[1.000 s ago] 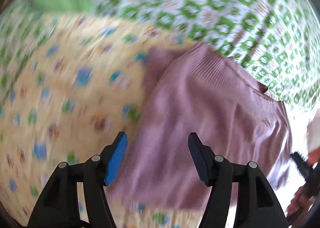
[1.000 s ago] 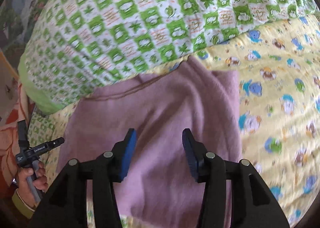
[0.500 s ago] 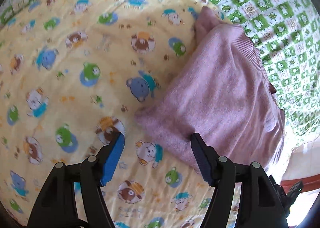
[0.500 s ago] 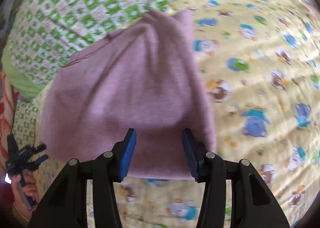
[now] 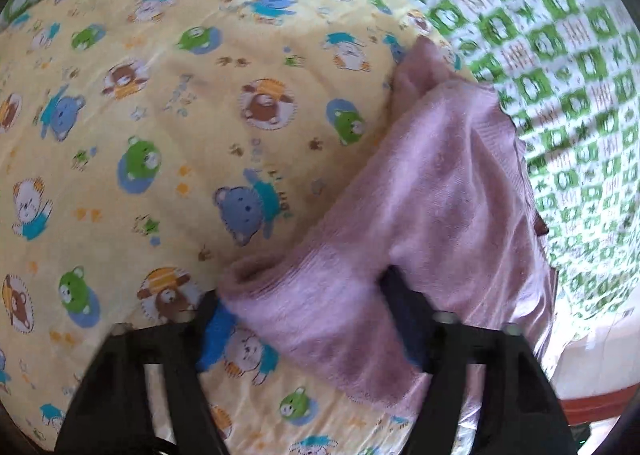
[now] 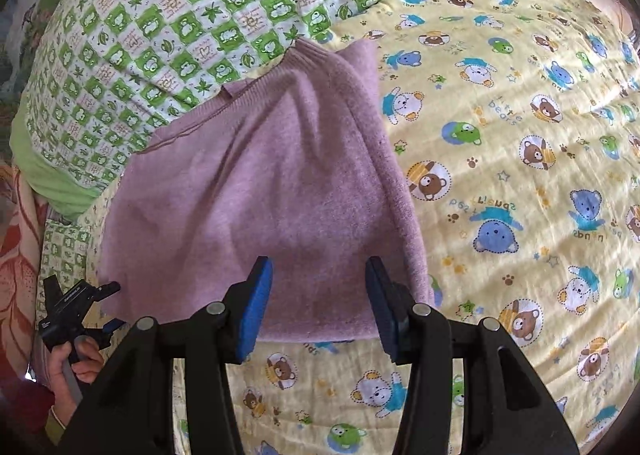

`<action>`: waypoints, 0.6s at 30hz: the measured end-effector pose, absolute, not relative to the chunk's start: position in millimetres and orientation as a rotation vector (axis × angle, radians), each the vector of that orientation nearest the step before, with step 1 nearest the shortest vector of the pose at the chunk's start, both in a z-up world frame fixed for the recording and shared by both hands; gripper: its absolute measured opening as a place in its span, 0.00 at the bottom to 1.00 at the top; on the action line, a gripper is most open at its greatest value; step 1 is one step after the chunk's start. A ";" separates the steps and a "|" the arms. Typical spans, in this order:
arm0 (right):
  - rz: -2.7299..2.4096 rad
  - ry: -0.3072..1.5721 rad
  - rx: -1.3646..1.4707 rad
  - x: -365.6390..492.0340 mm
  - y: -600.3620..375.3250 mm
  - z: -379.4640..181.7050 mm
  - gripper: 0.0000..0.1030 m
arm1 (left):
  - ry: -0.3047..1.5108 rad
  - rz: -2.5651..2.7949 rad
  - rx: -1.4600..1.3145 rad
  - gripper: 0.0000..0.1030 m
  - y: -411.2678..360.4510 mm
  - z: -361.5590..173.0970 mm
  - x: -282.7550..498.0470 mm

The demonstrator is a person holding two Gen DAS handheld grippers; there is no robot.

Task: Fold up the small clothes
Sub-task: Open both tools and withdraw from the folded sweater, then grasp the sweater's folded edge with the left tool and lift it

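Observation:
A small pink knitted garment (image 5: 440,195) lies folded on a yellow bear-print sheet (image 5: 160,127). My left gripper (image 5: 308,303) straddles its near corner. Its jaws are closing, and the thick rolled edge fills the gap and drapes over the right finger. In the right wrist view the same garment (image 6: 260,183) spreads out flat. My right gripper (image 6: 318,295) hangs open over the garment's near hem, with the cloth lying under both fingers and nothing pinched.
A green-and-white checked quilt (image 6: 180,15) is bunched behind the garment, also at the top right of the left view (image 5: 560,55). A hand (image 6: 76,363) holds the other gripper's handle at the lower left. Yellow sheet (image 6: 520,175) stretches to the right.
The left gripper has dropped onto the garment's near corner and its jaws have narrowed around the cloth. The right gripper has drawn back from mid-garment to the near hem, still equally open.

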State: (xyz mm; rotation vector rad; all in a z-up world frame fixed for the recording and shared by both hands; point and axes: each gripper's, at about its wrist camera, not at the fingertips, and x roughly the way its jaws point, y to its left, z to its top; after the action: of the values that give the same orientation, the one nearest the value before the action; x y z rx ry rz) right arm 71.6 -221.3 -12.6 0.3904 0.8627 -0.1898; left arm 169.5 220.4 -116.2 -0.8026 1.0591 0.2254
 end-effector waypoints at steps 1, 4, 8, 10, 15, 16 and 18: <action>-0.184 0.865 0.387 72.2 -218.7 -12.8 0.48 | 1.060 0.216 -0.794 0.46 218.3 -115.5 172.0; -0.165 0.871 0.384 72.4 -213.4 -12.3 0.48 | 1.053 0.174 -0.777 0.21 214.3 -111.7 177.8; -0.153 0.870 0.392 70.0 -211.6 -10.7 0.48 | 0.998 0.161 -0.714 0.13 202.6 -93.8 179.6; -0.150 0.867 0.395 68.9 -211.7 -9.8 0.48 | 0.974 0.137 -0.682 0.12 194.1 -81.8 178.9; -0.154 0.866 0.410 66.2 -213.7 -10.2 0.48 | 0.920 0.034 -0.579 0.11 158.0 -47.0 182.2; -0.152 0.866 0.413 66.4 -214.8 -10.4 0.48 | 0.909 0.000 -0.559 0.10 147.1 -39.3 183.1; -0.148 0.867 0.416 65.3 -215.0 -11.0 0.48 | 0.892 -0.058 -0.526 0.10 127.9 -28.2 184.2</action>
State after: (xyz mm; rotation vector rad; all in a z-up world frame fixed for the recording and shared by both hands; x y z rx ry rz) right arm 65.3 -215.0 -11.0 0.4161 0.8670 -0.1485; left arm 184.2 127.9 -28.2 -0.5255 0.8921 -0.0585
